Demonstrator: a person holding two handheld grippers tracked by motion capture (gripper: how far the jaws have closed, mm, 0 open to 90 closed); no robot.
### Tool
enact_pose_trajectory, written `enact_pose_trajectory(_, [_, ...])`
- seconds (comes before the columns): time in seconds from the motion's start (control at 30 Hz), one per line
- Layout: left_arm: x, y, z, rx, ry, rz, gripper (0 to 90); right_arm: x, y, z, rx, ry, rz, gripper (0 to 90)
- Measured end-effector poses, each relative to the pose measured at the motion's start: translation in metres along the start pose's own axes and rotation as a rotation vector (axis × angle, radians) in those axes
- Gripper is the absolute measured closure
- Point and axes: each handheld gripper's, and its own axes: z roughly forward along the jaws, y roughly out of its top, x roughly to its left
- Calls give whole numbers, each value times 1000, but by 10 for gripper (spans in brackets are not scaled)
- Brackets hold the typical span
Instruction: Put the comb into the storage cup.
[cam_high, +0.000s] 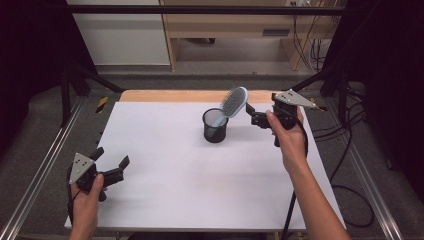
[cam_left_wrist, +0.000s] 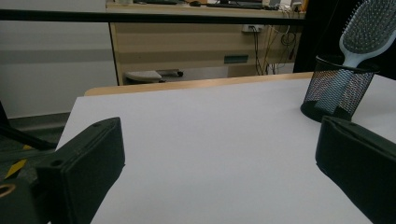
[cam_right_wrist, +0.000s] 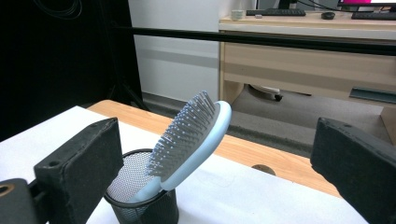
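A light blue hairbrush (cam_high: 233, 103) stands handle-down in a black mesh cup (cam_high: 215, 126) near the back middle of the white table, its bristled head leaning out to the right. My right gripper (cam_high: 252, 114) hangs open just right of the brush head, not touching it. In the right gripper view the hairbrush (cam_right_wrist: 191, 140) and cup (cam_right_wrist: 140, 203) sit between the two spread jaws. My left gripper (cam_high: 111, 158) rests open at the table's front left corner, nothing in it. Far off at upper right in the left gripper view are the cup (cam_left_wrist: 336, 89) and brush (cam_left_wrist: 366, 32).
The white table top (cam_high: 175, 175) has a wooden strip (cam_high: 165, 96) along its back edge. Metal rails (cam_high: 45, 165) run down both sides, and cables (cam_high: 350, 150) lie on the floor at the right. A wooden desk (cam_high: 235, 25) stands behind.
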Motion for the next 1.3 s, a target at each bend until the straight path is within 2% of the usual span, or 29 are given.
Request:
enact_pose_trajectory(0.2, [0, 0, 1, 2, -19, -3, 14, -1, -2, -7, -6, -7, -11, 26])
enact_pose_trajectory(0.3, [1, -2, 1, 1, -26, -28, 14, -3, -5, -10, -6, -20, -10, 27])
enact_pose_trajectory(0.43, [2, -1, -1, -8, -18, -33, 14, -6, -8, -18, -22, -38, -21, 29])
enact_pose_trajectory(0.7, [4, -1, -4, -15, -8, -35, 14, -15, -18, -30, -39, -47, -15, 30])
enact_pose_trajectory(0.93, [6, 0, -5, -23, -10, -34, 14, -20, -24, -42, -69, -50, -34, 32])
enact_pose_trajectory(1.1, [7, 0, -6, -32, -16, -38, 14, -25, -31, -51, -61, -57, -23, 36])
enact_pose_trajectory(1.23, [7, 1, -7, -46, -19, -25, 14, -28, -35, -58, -59, -55, -16, 38])
enact_pose_trajectory(1.3, [8, 1, -8, -52, -20, -34, 14, -30, -37, -62, -63, -55, -15, 35])
